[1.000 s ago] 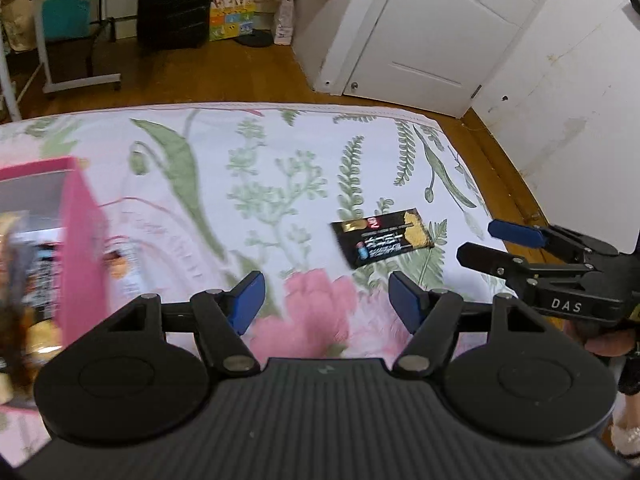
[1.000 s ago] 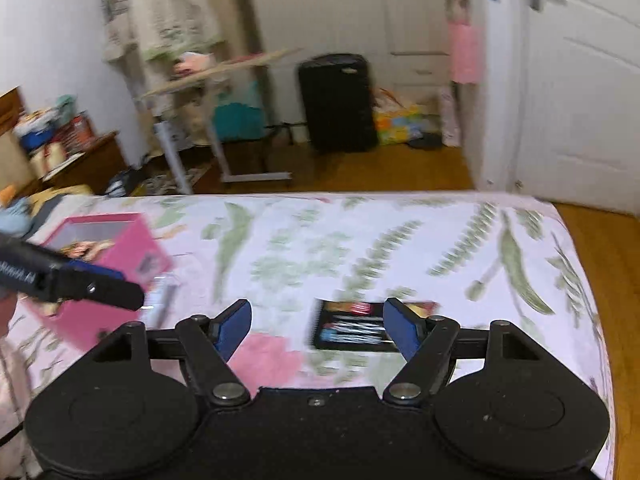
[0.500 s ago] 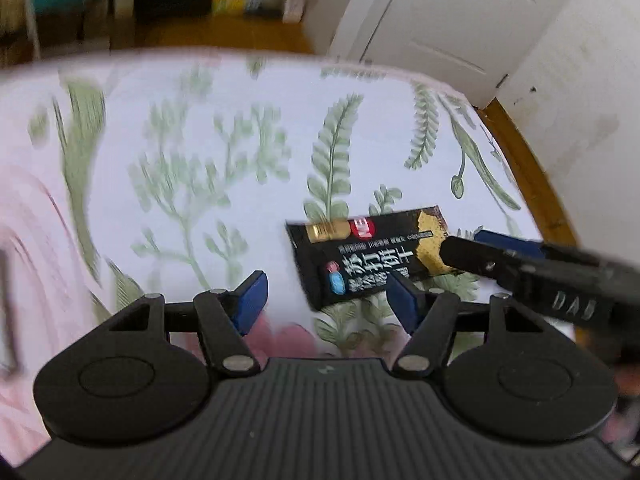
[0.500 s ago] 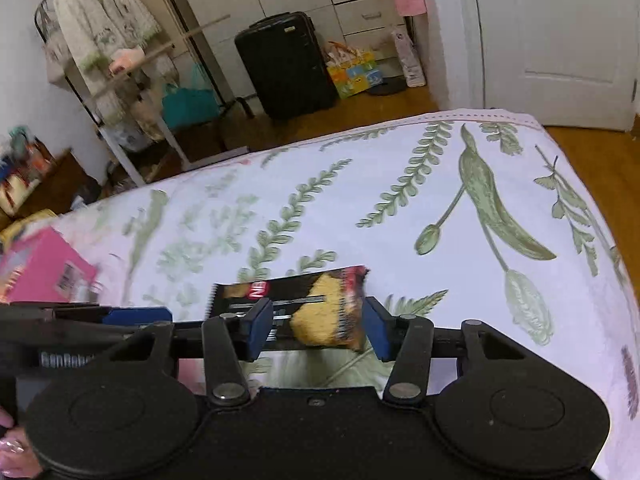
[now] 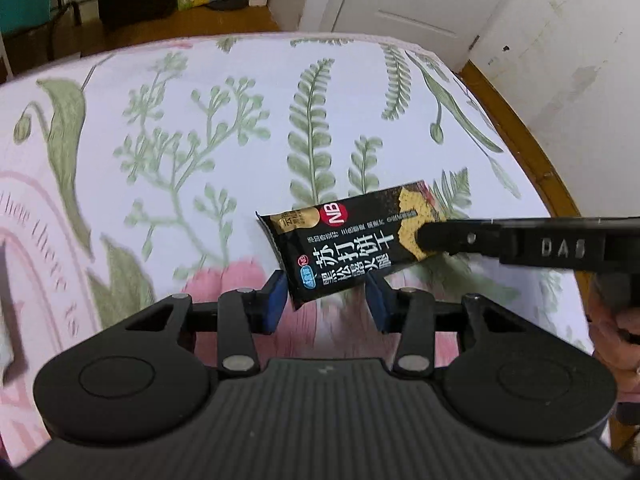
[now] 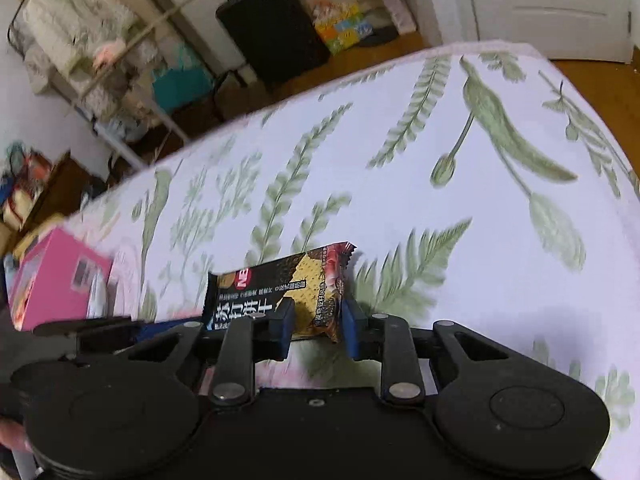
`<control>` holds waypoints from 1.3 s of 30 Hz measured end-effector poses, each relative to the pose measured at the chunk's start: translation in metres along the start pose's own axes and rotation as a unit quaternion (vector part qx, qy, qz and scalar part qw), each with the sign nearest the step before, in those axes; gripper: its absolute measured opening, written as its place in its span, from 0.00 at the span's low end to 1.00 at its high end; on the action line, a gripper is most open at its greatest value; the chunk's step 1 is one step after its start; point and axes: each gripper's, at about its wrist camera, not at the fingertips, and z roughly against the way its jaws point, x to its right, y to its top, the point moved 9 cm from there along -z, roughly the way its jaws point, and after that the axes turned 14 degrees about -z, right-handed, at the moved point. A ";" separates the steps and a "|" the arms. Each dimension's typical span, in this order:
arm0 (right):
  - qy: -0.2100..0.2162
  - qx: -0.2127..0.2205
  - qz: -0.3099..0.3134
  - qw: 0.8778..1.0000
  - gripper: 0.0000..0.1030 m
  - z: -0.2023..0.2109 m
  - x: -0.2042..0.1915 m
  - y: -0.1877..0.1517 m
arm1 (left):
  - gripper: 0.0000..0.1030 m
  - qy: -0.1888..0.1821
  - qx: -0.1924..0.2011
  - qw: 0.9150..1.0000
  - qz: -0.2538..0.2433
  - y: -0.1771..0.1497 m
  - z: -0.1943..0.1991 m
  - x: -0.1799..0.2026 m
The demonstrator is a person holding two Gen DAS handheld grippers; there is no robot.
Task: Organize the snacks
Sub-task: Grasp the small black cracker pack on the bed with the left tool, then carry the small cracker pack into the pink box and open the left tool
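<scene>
In the left wrist view, a black rectangular foil cracker packet with gold print (image 5: 352, 240) is seen lying on the white bedspread printed with green ferns and pink flowers (image 5: 200, 120); its near left corner is framed by the blue pads of the left gripper (image 5: 326, 300), whose jaws are closing, with the left pad at the packet's edge and the right pad just clear of it; the packet's right end is covered by a black finger of the right gripper (image 5: 432, 236).

In the right wrist view, the right gripper (image 6: 316, 320) is seen narrowing, its jaws closing on the packet's right end, which is pressed between both pads and lifted slightly; a pink cardboard box (image 6: 56, 280) is seen at the far left on the bed; a black suitcase (image 6: 272, 28) stands on the floor beyond.
</scene>
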 end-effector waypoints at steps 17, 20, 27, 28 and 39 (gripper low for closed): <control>-0.020 -0.023 0.054 0.998 0.29 0.041 -0.063 -0.066 | 0.44 0.020 -0.005 0.999 -0.038 -0.027 0.088 0.001; -0.003 -0.015 0.061 0.998 0.29 0.058 -0.081 -0.070 | 0.44 0.019 0.000 0.999 -0.036 -0.034 0.112 -0.001; 0.045 -0.004 0.107 0.993 0.29 0.084 -0.141 -0.084 | 0.44 0.047 0.043 0.998 -0.031 -0.048 0.190 -0.021; 0.054 -0.003 0.117 0.992 0.29 0.085 -0.153 -0.086 | 0.44 0.055 0.047 0.997 -0.029 -0.049 0.200 -0.025; 0.135 -0.018 0.177 0.975 0.29 0.062 -0.255 -0.095 | 0.44 0.142 0.080 0.986 0.019 -0.075 0.283 -0.098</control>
